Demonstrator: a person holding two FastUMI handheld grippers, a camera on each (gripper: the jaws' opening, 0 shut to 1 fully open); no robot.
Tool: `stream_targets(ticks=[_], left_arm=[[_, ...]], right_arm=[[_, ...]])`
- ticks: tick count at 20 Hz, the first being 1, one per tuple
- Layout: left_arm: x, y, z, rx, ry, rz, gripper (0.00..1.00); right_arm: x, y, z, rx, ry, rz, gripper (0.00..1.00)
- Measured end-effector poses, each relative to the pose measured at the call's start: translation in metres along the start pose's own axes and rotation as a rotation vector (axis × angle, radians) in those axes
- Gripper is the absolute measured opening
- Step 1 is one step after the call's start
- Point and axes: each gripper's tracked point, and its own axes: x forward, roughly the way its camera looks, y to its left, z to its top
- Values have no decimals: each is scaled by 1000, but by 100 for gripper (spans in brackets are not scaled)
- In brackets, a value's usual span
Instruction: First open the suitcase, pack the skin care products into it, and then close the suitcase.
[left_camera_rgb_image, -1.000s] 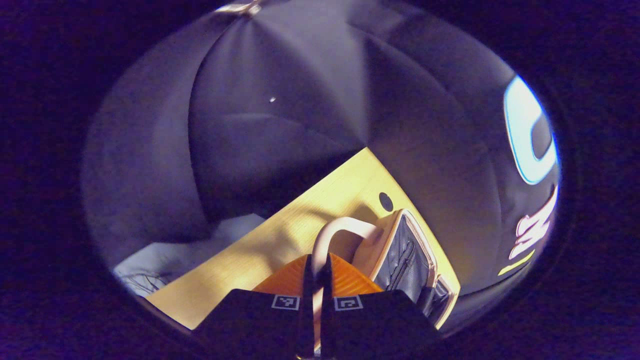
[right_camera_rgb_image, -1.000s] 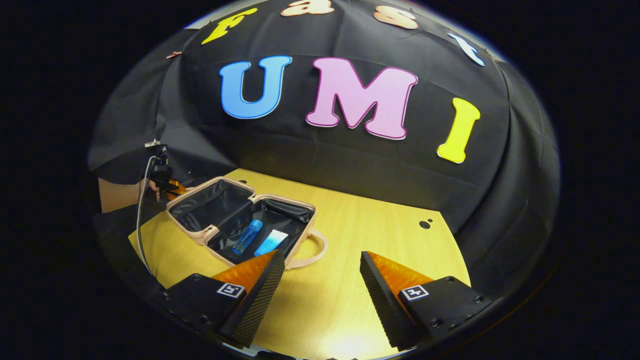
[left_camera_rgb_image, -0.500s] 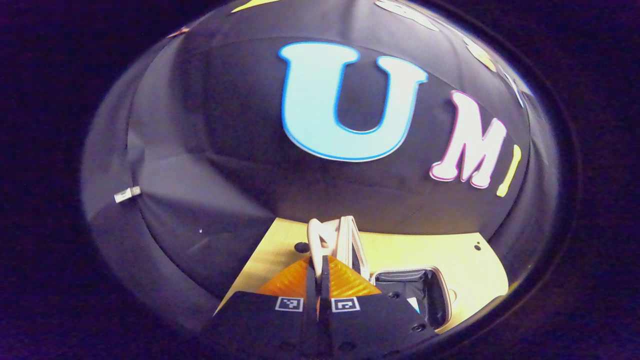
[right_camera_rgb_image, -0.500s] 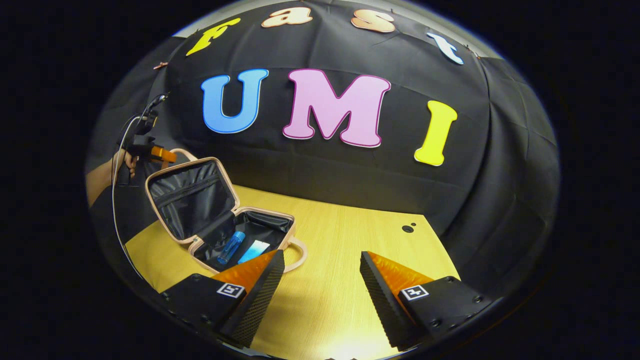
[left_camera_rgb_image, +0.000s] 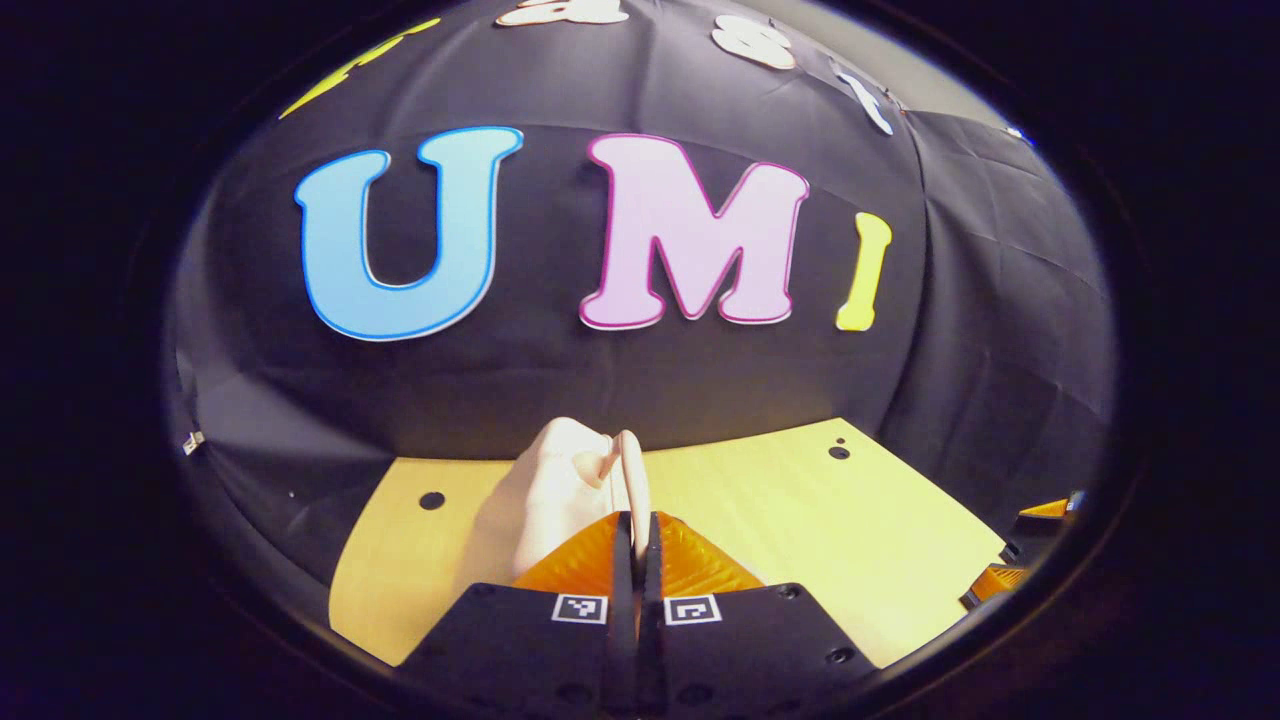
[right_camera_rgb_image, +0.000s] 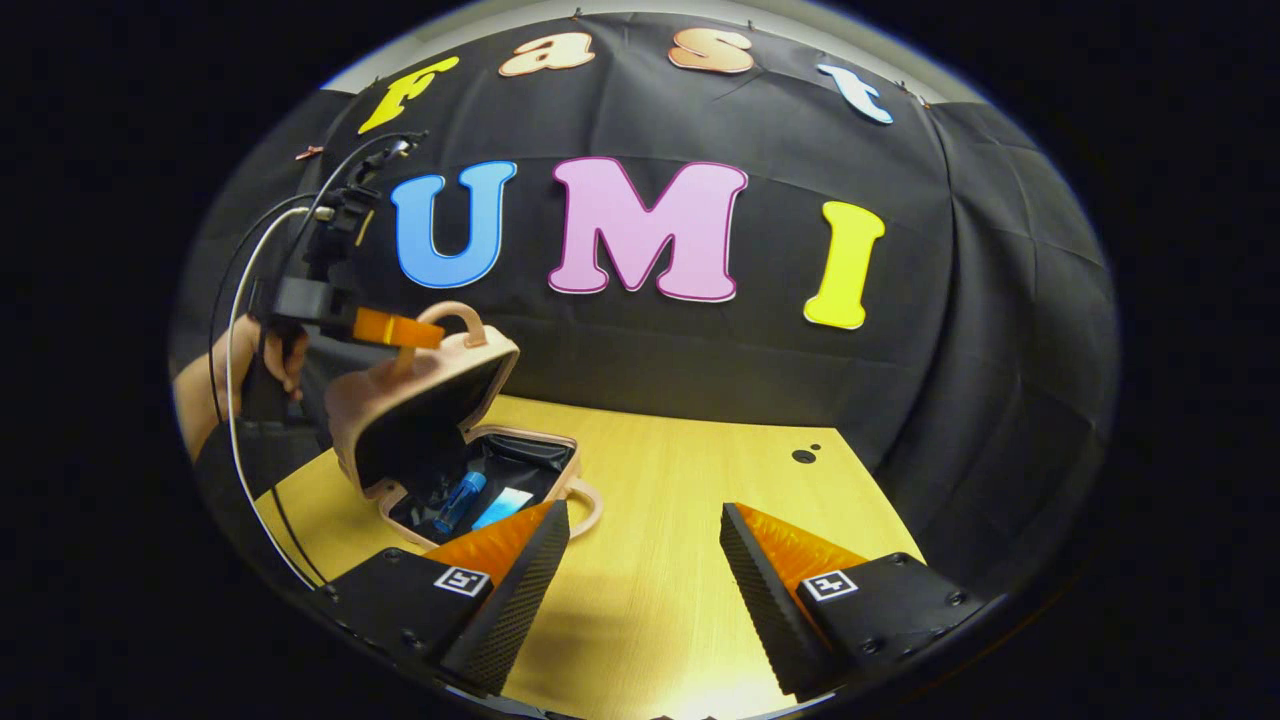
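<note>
The case (right_camera_rgb_image: 430, 400) lid hangs half-closed from my left tool (left_camera_rgb_image: 636, 535), clamped on its handle (left_camera_rgb_image: 630, 470). It looks light, hinged and floppy; I hold the handle. My right tool (right_camera_rgb_image: 640, 560) idles open, case to its left.

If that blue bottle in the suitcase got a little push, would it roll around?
Probably yes. The blue bottle looks round and lies on its side in the suitcase, so a nudge would likely roll it. It seems small, so likely light. The suitcase walls and the flat tube beside it should stop it quickly.
</note>
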Motion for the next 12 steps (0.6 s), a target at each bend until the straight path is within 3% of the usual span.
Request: stream_targets(ticks=[6,9,11,12], left_arm=[[55,-83,-94,-24,149,-65,8],[78,-100,-147,2,250,-35,9],[82,-111,-153,33,251,-16,17],[81,-118,-149,30,250,-6,27]], right_arm=[[-9,-56,36,15,-84,-98,96],[-17,-87,49,-98,-140,-126,97],[-18,-98,55,-166,-204,-104,96],[-15,-99,51,-170,-204,-72,96]])
